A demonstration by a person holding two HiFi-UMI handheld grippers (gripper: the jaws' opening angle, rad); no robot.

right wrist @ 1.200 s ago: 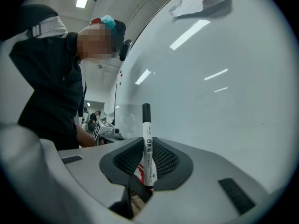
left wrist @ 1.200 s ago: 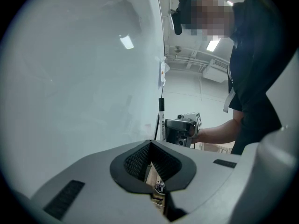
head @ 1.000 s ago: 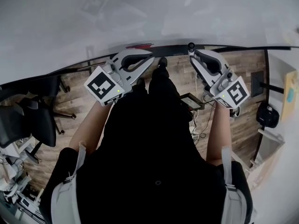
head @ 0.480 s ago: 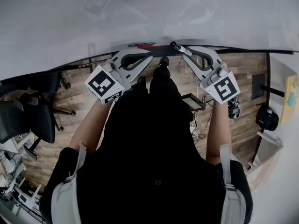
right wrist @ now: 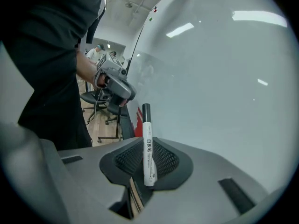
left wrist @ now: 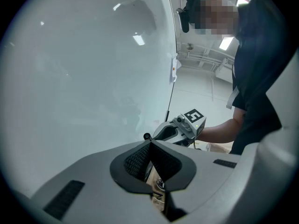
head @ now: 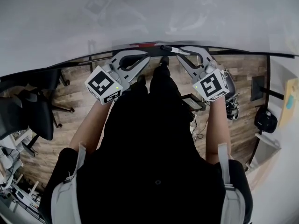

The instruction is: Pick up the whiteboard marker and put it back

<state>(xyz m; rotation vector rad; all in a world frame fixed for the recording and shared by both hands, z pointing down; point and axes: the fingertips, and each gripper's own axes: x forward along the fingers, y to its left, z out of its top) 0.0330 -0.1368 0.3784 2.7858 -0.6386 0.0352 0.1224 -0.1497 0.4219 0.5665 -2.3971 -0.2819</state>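
Note:
A whiteboard marker (right wrist: pixel 147 148) with a white body and black cap stands upright between the pads of my right gripper (right wrist: pixel 147 168), which is shut on it. In the head view this gripper (head: pixel 180 51) holds the marker (head: pixel 170 49) level, cap pointing left, just over the dark tray ledge (head: pixel 243 52) under the whiteboard (head: pixel 149 13). My left gripper (head: pixel 148 56) hangs close to the left of it, shut and empty. In the left gripper view its jaws (left wrist: pixel 150 164) meet, and the right gripper (left wrist: pixel 180 129) shows beyond them against the board (left wrist: pixel 84 69).
A red object (head: pixel 142 44) lies on the ledge between the grippers, also visible as a red object (right wrist: pixel 139 122) in the right gripper view. Office chairs (head: pixel 32 120) stand on the wooden floor at left. A small screen (head: pixel 191 101), cables and a dark bag (head: pixel 266 118) lie at right.
My right gripper has swung left along the ledge with the marker, turning so the cap points left toward the left gripper. The left gripper has barely moved.

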